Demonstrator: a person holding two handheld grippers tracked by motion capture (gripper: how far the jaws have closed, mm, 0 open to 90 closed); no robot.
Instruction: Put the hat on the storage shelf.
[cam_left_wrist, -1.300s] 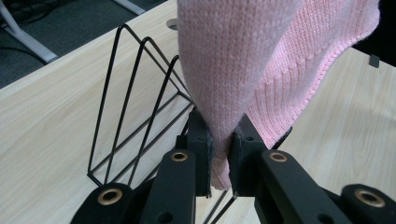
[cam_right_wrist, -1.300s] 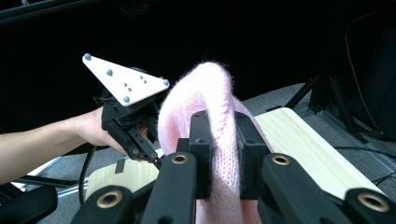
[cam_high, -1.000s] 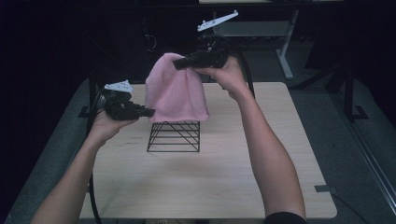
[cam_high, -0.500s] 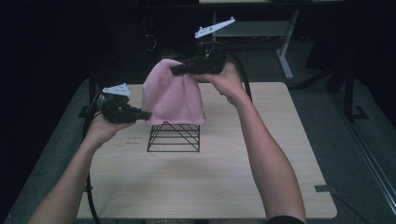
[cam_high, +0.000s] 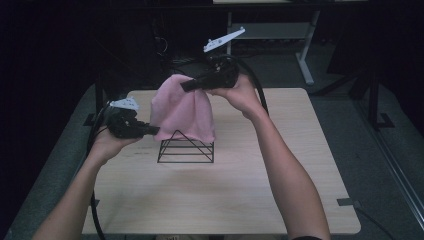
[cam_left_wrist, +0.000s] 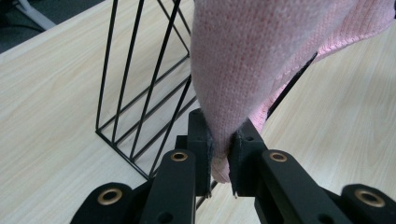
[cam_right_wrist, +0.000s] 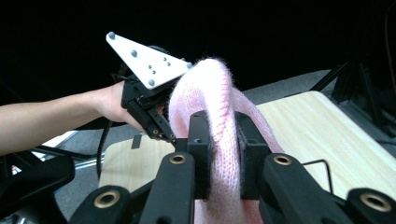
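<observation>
A pink knitted cloth (cam_high: 181, 110) hangs in the air over the far middle of the wooden table (cam_high: 280, 200), held up between two grippers, its lower edge draping down over the top of a black wire rack (cam_high: 186, 149) that stands on the tabletop. The right gripper (cam_high: 186, 86) grips the cloth at its top, up above the table, with its jaws clenched on a thick fold of the knit; in the right gripper view the pink wool (cam_right_wrist: 219, 140) is squeezed between the two black pads. The left gripper (cam_high: 154, 131) sits lower, at the cloth's left bottom corner just beside the rack, and its jaws are likewise clamped on the fabric; the left gripper view shows a narrow bunch of the knit (cam_left_wrist: 243, 70) pinched tight between the pads, with the rack's wires (cam_left_wrist: 140, 93) rising just behind. The person's forearms reach in from the near edge of the table. Beyond the table the room is dark, with a desk's pale legs (cam_high: 305, 65) showing at the back.
</observation>
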